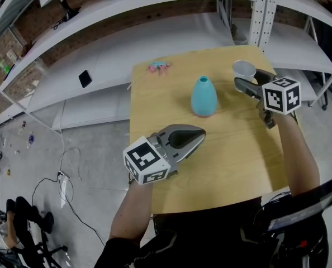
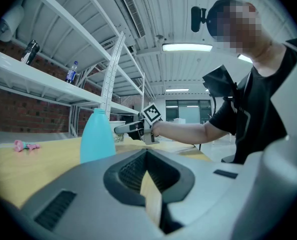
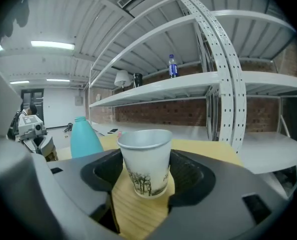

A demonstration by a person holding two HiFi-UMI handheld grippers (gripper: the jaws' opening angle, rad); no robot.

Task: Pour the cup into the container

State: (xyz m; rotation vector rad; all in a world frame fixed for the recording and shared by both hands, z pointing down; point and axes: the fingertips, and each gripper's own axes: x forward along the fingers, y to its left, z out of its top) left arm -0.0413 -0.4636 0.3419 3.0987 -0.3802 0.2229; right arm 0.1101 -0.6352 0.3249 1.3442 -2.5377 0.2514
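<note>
Paper cup stands upright between the spread jaws of the right gripper, the turquoise bottle at its eight o'clock across the tabletop; the left gripper rests pressed together, empty.

The cup was white with a dark tree print low on its side. The container was plain turquoise. Pale yellow wood grain ran across the table, where a small pink thing lay. The left gripper and the right gripper were grey with darker ribbed pads, and each marker cube was white with black squares. The shelves were white and the brick wall reddish-brown.
</note>
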